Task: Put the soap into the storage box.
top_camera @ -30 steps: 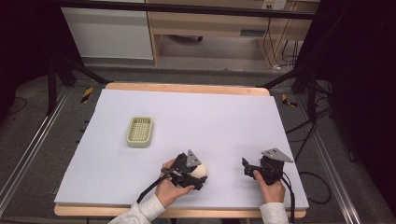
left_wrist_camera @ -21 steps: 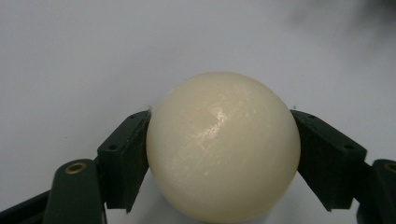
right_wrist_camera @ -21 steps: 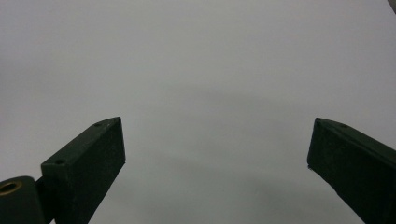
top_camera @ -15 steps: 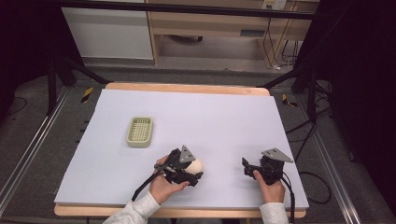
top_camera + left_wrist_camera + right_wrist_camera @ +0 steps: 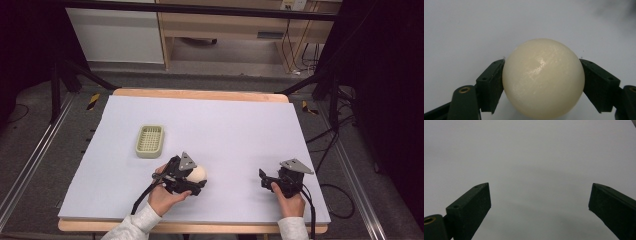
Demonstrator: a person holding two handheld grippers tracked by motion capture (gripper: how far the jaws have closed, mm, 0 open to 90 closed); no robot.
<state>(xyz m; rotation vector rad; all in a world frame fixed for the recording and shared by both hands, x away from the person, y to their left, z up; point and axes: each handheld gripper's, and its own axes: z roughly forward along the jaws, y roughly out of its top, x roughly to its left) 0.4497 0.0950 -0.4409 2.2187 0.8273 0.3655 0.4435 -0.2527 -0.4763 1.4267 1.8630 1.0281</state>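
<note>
Surface: pale sheet over a wooden table, dark floor and a wooden bench behind.
Left gripper: near the front edge, its 2 jaws closed against the sides of a cream ball.
Ball: near the front edge, right of the hand holding that gripper.
Right gripper: front right, jaws spread wide, nothing between them.
Green basket: behind and left of the ball, apart from it, bare sheet between.
</note>
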